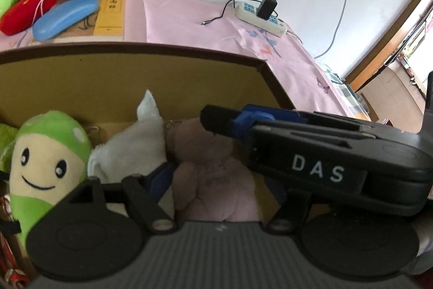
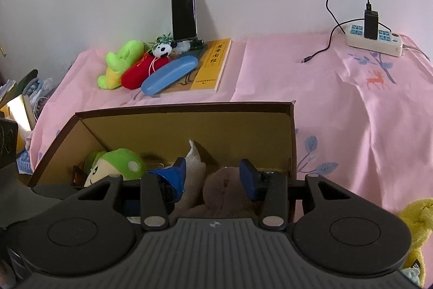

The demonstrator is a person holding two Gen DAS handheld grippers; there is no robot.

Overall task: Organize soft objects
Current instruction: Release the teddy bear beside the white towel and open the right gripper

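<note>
An open cardboard box [image 2: 189, 126] stands on pink cloth and holds a green smiling plush [image 1: 46, 153], a white plush [image 1: 135, 148] and a pinkish-brown plush [image 1: 213, 188]. My left gripper [image 1: 216, 175] straddles the pinkish-brown plush. Its left blue finger [image 1: 161, 176] presses the toy's side, and its other finger is hidden behind the right gripper [image 1: 219, 121], which crosses that view from the right. In the right wrist view my right gripper [image 2: 213, 175] has the pinkish-brown plush [image 2: 224, 191] between its blue fingers. The right pad touches it and the left pad lies against the white plush [image 2: 194, 167].
Behind the box lie a lime plush [image 2: 121, 58], a red plush [image 2: 138, 72], a small panda [image 2: 162, 49], a blue case [image 2: 167, 76] and a yellow book [image 2: 213, 64]. A phone [image 2: 183, 10] leans on the wall. A power strip [image 2: 373, 41] sits far right, a yellow plush [image 2: 416, 229] near right.
</note>
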